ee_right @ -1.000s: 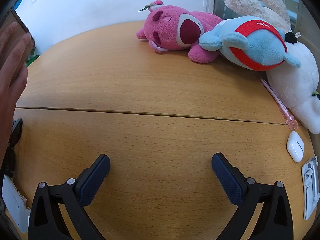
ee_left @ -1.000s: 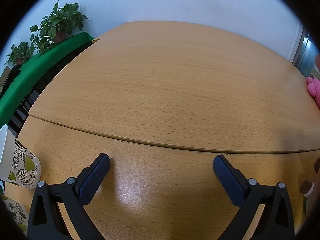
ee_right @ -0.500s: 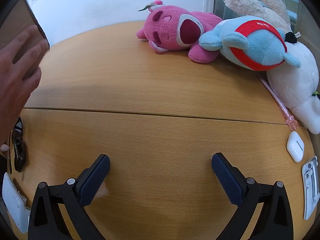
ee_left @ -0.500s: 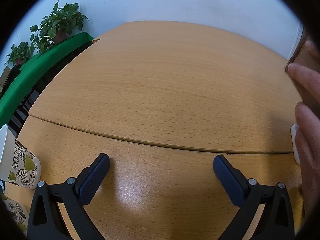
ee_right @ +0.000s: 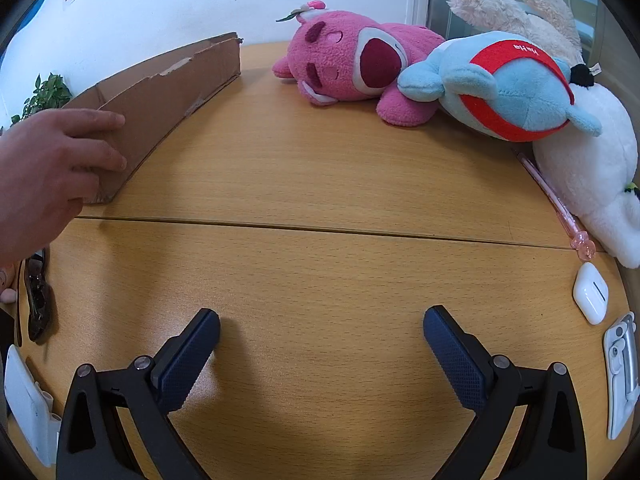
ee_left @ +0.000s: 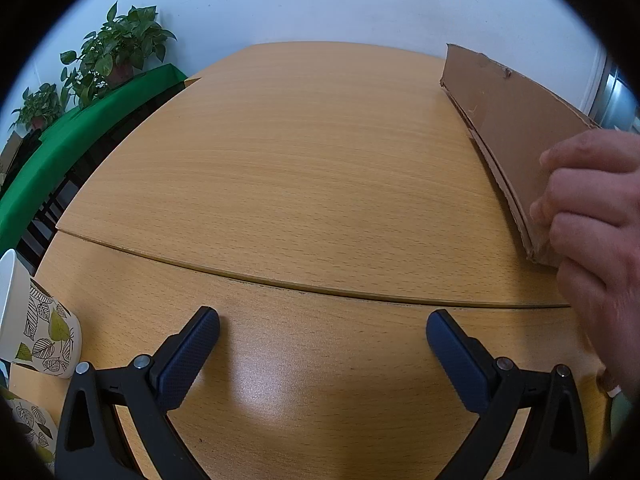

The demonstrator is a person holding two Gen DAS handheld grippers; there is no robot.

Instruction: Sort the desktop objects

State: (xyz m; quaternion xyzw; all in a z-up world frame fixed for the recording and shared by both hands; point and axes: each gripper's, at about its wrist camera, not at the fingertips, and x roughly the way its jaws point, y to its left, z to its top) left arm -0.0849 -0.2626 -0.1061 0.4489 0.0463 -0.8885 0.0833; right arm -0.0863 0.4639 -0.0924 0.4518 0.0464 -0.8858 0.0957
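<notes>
A brown cardboard box [ee_right: 168, 88] stands on the wooden table [ee_right: 320, 184] at the left of the right wrist view, with a person's hand [ee_right: 48, 168] on its near end. The same cardboard box [ee_left: 508, 132] and hand [ee_left: 592, 208] fill the right side of the left wrist view. My left gripper [ee_left: 322, 340] is open over bare table. My right gripper [ee_right: 320, 340] is open too, nothing between its fingers. A pink plush [ee_right: 352, 60], a blue-and-red plush [ee_right: 508, 84] and a white plush [ee_right: 588, 168] lie at the back right.
A pink pen [ee_right: 556, 204], a white earbud case [ee_right: 590, 292] and a white clip [ee_right: 620, 372] lie at the right edge. Sunglasses [ee_right: 38, 300] and a white device [ee_right: 24, 396] lie at the left. Leaf-patterned cups [ee_left: 40, 328] stand left of my left gripper. Potted plants [ee_left: 116, 48] beyond.
The person's hand has brought the cardboard box in from the side and set it down on the table between the two views. Both grippers have stayed still and open.
</notes>
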